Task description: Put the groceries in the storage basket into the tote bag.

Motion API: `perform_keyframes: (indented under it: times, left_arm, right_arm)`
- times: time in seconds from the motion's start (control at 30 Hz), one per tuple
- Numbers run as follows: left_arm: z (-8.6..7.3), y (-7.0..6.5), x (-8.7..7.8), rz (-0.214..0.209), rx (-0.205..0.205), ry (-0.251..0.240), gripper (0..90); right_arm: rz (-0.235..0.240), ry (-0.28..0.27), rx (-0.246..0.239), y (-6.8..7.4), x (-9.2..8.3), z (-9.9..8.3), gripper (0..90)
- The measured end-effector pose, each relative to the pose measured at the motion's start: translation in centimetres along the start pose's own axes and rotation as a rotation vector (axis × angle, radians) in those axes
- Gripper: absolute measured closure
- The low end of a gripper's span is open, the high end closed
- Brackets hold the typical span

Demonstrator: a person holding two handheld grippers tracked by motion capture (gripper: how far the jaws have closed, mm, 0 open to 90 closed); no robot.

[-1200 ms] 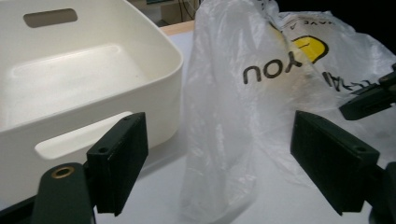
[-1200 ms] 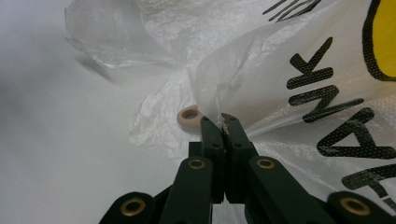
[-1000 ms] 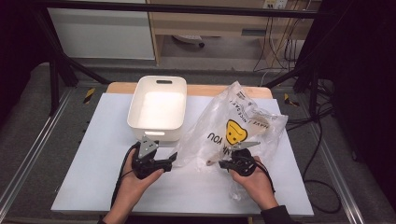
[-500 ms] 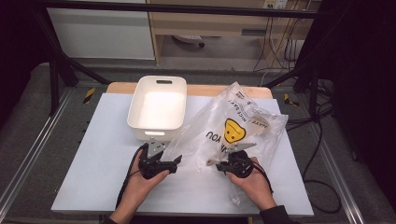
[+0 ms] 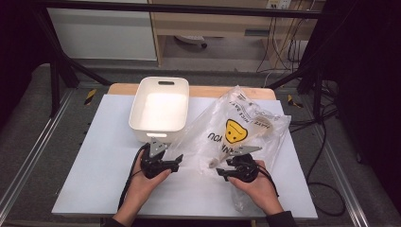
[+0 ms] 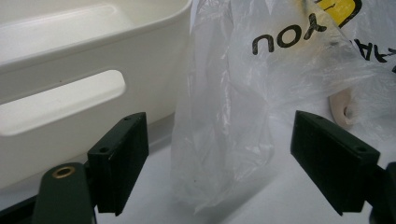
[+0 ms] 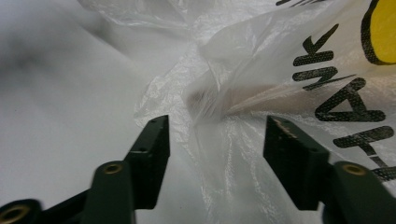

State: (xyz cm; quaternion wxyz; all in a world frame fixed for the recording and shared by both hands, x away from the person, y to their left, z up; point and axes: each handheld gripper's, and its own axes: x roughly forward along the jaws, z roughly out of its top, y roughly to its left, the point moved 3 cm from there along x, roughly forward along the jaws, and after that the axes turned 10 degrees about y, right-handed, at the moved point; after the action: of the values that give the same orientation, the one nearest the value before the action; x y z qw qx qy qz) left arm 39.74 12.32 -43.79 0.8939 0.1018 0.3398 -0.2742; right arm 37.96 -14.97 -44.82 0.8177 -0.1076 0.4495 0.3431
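Status: the work appears to be at an early stage. The plastic bag (image 5: pixel 241 130) lies on the white worktop (image 5: pixel 94 161), just right of the white tub (image 5: pixel 161 109), which stands empty. A pale item remains inside the bag; what it is cannot be told. Emptying the bag looks wholly undone.

Left tongs (image 5: pixel 178 158): open, bag film between the jaws, pads clear of it. Right tongs (image 5: pixel 221 172): jaws have just been opening, now apart, bag film lying between them, unpressed.

Materials: the bag is thin, clear, crinkled film with black lettering and a yellow face print. The tub is smooth rigid plastic, rounded corners, slot handles
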Motion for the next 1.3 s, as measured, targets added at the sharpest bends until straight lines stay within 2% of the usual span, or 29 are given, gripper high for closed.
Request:
perform_keyframes:
  times: [0.13,0.2,0.33,0.4,0.5,0.63,0.73,0.9,1.0,1.07,1.13,1.3]
  left_arm:
    - [0.3,0.2,0.4,0.006,-0.001,0.003,21.0]
    - [0.4,0.2,0.7,0.007,0.005,0.007,21.4]
    - [0.5,0.4,1.5,-0.003,-0.007,0.017,23.7]
    - [0.4,0.5,1.7,0.003,-0.005,0.023,23.7]
    - [0.4,0.5,2.0,0.002,-0.004,0.028,25.4]
    - [0.4,0.6,2.2,0.000,-0.010,0.030,27.2]
    - [0.5,0.7,2.4,-0.013,-0.023,0.022,32.0]
    - [0.3,0.6,3.0,-0.034,-0.002,0.052,41.4]
    - [0.3,0.7,3.1,-0.040,-0.003,0.054,53.4]
    - [0.1,0.7,3.2,-0.062,0.007,0.065,64.5]
    - [-0.2,0.8,3.3,-0.063,0.011,0.073,71.3]
    - [-0.8,0.6,3.3,-0.112,0.026,0.096,84.0]
  right_arm:
    - [-0.021,-0.043,-0.012,0.2,-0.8,0.0,26.2]
    - [-0.040,-0.070,-0.018,0.3,-1.3,0.0,21.4]
    - [-0.087,-0.121,-0.026,0.1,-2.5,-0.2,14.5]
    - [-0.135,-0.154,-0.039,-0.6,-3.4,-0.2,12.6]
    - [-0.159,-0.189,0.004,-1.9,-4.7,-0.6,10.1]
    - [-0.172,-0.172,0.057,-3.3,-5.4,-1.8,7.3]
    - [-0.184,-0.164,0.096,-4.1,-5.7,-2.6,5.7]
    - [-0.218,-0.146,0.156,-5.3,-6.4,-3.7,5.2]
    - [-0.231,-0.137,0.199,-5.9,-6.6,-4.5,5.3]
    - [-0.240,-0.128,0.214,-6.4,-6.7,-5.0,5.8]
    - [-0.250,-0.100,0.243,-6.8,-6.6,-5.7,6.5]
    - [-0.258,-0.033,0.296,-7.3,-5.9,-7.4,8.8]
